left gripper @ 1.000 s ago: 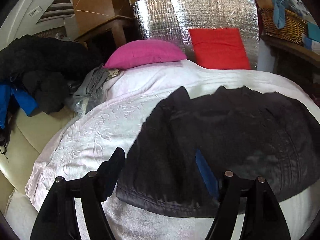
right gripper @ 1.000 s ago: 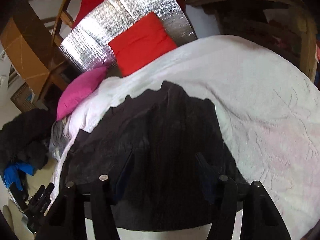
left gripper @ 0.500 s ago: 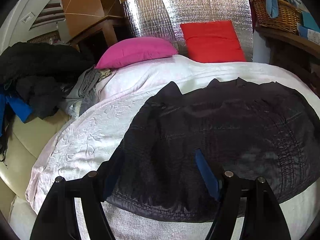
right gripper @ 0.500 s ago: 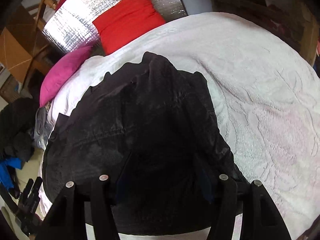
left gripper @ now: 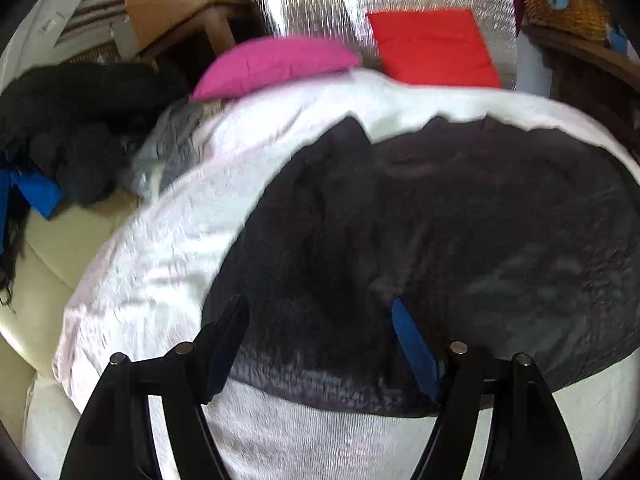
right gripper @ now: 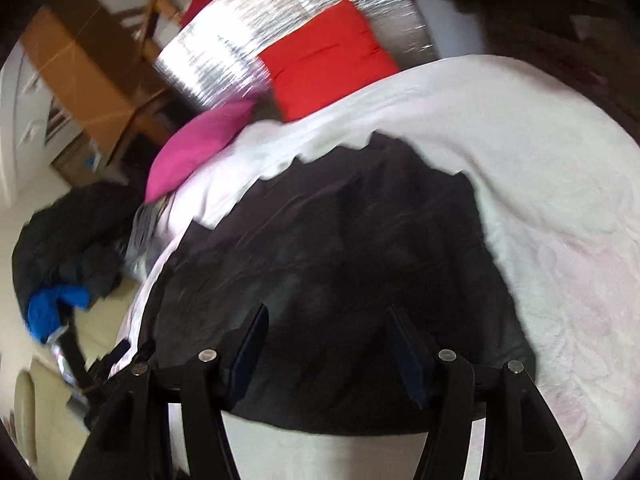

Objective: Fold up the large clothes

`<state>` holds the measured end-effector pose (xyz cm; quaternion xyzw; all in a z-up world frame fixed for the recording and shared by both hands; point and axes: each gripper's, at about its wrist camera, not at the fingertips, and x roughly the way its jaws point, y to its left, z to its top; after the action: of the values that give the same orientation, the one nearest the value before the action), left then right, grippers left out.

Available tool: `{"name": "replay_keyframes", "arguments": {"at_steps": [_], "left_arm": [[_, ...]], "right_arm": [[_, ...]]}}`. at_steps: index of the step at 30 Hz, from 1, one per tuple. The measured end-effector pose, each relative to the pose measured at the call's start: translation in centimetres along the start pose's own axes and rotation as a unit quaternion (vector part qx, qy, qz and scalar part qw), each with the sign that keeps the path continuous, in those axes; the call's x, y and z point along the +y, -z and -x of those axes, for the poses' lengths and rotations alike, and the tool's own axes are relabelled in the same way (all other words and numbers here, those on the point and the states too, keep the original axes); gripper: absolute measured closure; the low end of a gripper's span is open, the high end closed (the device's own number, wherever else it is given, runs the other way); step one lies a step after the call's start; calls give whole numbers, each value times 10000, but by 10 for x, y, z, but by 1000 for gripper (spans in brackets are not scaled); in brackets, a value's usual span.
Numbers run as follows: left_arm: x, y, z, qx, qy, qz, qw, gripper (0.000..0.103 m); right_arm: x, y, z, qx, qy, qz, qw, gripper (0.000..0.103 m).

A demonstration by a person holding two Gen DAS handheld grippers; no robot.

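Both hand-held grippers, left gripper (left gripper: 320, 344) and right gripper (right gripper: 326, 344), are held wide open and empty above the large black shiny jacket (left gripper: 440, 232), spread on the white quilted bedspread (left gripper: 160, 248). Fabric is judged light, limp, slippery; the near hem should be gripped.

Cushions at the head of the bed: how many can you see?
2. A pink cushion lies on the bed's far left corner, and a red cushion leans on the silver foil panel to its right. More could be hidden outside the frame.
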<state>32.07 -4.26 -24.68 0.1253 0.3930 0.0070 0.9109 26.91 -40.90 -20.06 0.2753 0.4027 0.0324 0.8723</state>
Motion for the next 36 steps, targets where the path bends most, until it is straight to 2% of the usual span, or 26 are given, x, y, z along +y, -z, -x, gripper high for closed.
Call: {"name": "replay_keyframes", "arguments": {"at_steps": [3, 5, 7, 8, 11, 13, 15, 17, 20, 22, 26, 31, 33, 36], "left_arm": [[2, 1, -11, 160, 87, 41, 9998, 20], [8, -3, -11, 236, 240, 141, 9993, 20], [20, -7, -9, 234, 501, 322, 9980, 20], [28, -10, -7, 197, 570, 429, 9973, 20], [56, -18, -4, 14, 645, 779, 9949, 20], [81, -24, -3, -114, 804, 1040, 9913, 18], [107, -29, -13, -88, 1256, 1308, 9834, 10], [119, -31, -30, 151, 1706, 1401, 9752, 8], [127, -32, -58, 572, 2219, 1557, 9609, 8], [124, -34, -73, 841, 2667, 1611, 9465, 8], [112, -38, -83, 913, 3209, 1608, 9289, 8], [103, -43, -92, 1015, 3594, 1622, 9134, 7], [102, -45, -95, 1057, 3693, 1659, 9083, 7], [104, -49, -100, 1082, 3844, 1772, 8995, 6]], "right_arm": [[0, 6, -27, 463, 278, 59, 9985, 38], [6, 6, -29, 477, 375, 240, 9979, 38], [5, 1, -22, 468, 258, 270, 9982, 38], [2, -1, -17, 414, 196, 210, 9987, 38], [-25, -14, 11, -97, 191, -207, 9996, 36], [-47, -22, 27, -436, 270, -521, 9973, 22], [-65, -28, 37, -680, 356, -762, 9941, 17], [-88, -33, 42, -631, 289, -1015, 9924, 16], [-109, -34, 32, -287, 155, -1218, 9920, 16], [-115, -37, 14, 83, 123, -1211, 9925, 16], [-119, -39, -7, 428, 75, -1007, 9940, 16], [-129, -38, -31, 776, 105, -840, 9934, 16], [-130, -40, -37, 758, -39, -914, 9929, 12], [-129, -44, -44, 768, -528, -1072, 9899, 11]]}}
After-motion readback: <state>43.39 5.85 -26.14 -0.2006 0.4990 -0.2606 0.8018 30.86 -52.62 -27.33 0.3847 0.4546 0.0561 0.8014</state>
